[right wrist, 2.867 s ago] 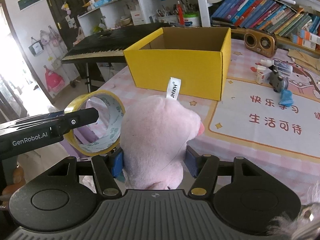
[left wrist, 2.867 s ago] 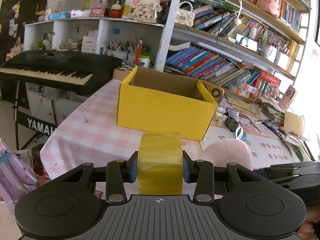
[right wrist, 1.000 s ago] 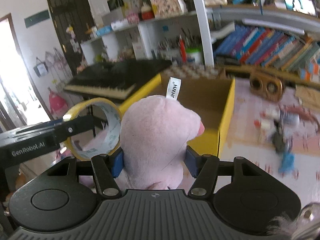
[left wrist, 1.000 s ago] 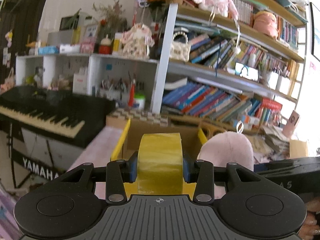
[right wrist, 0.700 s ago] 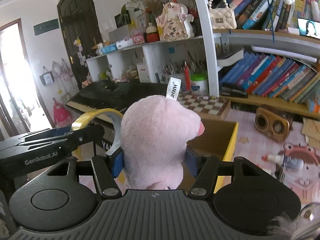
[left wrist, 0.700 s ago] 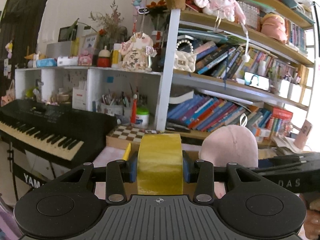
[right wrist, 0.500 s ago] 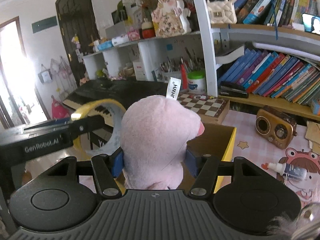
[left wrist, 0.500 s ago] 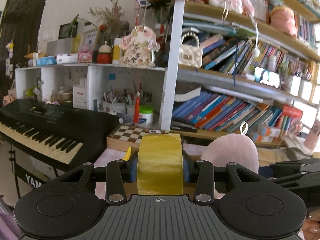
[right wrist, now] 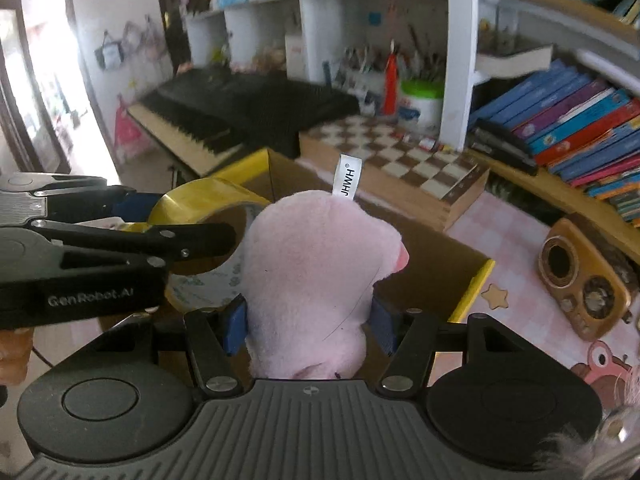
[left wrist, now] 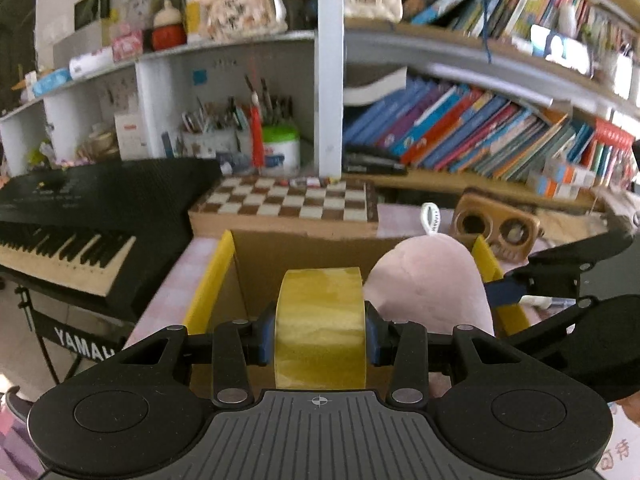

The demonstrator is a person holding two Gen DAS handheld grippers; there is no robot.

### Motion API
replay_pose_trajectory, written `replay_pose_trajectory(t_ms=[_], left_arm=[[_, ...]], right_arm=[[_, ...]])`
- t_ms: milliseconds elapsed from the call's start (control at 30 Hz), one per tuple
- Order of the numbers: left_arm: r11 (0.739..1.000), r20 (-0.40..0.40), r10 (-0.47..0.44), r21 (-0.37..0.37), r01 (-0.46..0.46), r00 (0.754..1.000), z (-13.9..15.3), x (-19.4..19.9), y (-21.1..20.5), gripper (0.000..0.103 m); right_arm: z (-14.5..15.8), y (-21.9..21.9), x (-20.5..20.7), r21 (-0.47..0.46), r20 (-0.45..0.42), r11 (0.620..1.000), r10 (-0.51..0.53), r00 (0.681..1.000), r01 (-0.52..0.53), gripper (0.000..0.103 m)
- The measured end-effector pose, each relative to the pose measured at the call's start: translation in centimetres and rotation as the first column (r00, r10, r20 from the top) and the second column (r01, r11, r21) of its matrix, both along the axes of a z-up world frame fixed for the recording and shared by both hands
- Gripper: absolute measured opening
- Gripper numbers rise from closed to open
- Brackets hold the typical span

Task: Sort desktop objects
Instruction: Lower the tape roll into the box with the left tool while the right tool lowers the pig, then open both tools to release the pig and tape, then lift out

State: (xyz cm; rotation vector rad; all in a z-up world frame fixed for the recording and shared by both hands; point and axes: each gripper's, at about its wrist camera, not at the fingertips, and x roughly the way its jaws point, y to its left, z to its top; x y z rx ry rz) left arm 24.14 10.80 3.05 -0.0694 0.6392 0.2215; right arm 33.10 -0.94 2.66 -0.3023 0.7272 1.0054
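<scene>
1. While both claws hang over it, the yellow cardboard box (left wrist: 208, 280) stands open on the pink-checked table (right wrist: 516, 240); what shows of its brown inside is bare, though the claws hide the bottom.
2. Left of the box sits a black Yamaha keyboard (left wrist: 80, 216); behind it lies a chessboard case (left wrist: 288, 204), and to its right stands a wooden radio (right wrist: 584, 284).
3. Compared with the earliest frames, where the box stood ahead with its front wall facing the cameras, both claws have travelled forward and now tip down over its open top.
4. Left claw (left wrist: 320, 330): partly closed, its blue pads pinching the flat sides of a roll of yellow tape (left wrist: 320, 328), which stands on edge above the box's left half.
5. In the right wrist view the roll's pale printed inner face shows through its ring.
6. Right claw (right wrist: 308, 324): also partly closed, squeezing a pink plush toy (right wrist: 312, 280), just beside the tape and above the box's right half.
7. Soft and rounded, the toy has a darker pink nub on one side and a white label reading "JHWH" standing up from its top.
</scene>
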Motion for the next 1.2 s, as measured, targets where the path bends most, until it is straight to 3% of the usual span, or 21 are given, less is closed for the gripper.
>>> replay_pose_trajectory(t_ms=[267,400,600,867,933,1033,1200], left_arm=[[1.000,-0.130,-0.011,-0.010,0.009,0.992,-1.8,2.2,0.0,0.041],[1.000,-0.187,-0.022,0.004,0.023,0.982,-2.6,2.9,-0.2,0.041],[1.000,-0.214,-0.012,-0.008,0.010,0.977,-3.1,3.5,-0.1,0.041],[0.999,-0.225,-0.031,-0.033,0.024,0.974,-3.2,3.9,0.0,0.043],[0.999,-0.215,-0.024,-0.033,0.017,0.976,-3.0,3.9,0.0,0.066],[1.000,-0.179,-0.019,-0.010,0.017,0.984,-2.5,3.7,0.0,0.074],[1.000,-0.117,-0.015,0.011,0.016,0.993,-1.6,2.9,0.1,0.078]], right_arm=[[-2.0,1.8,1.8,-0.132,-0.018,0.984,0.118,0.993,-0.119,0.059],[-2.5,2.3,2.2,-0.204,0.022,0.962,0.187,0.982,-0.179,0.059],[-2.8,3.3,2.2,-0.315,0.102,0.912,0.307,0.946,-0.262,0.059],[-4.1,4.0,3.2,-0.373,0.097,0.883,0.341,0.935,-0.283,0.059],[-4.2,4.2,3.3,-0.381,0.097,0.879,0.347,0.933,-0.287,0.063],[-4.1,4.2,3.4,-0.361,0.082,0.887,0.338,0.937,-0.288,0.066],[-3.1,3.9,3.1,-0.309,0.094,0.912,0.310,0.946,-0.269,0.075]])
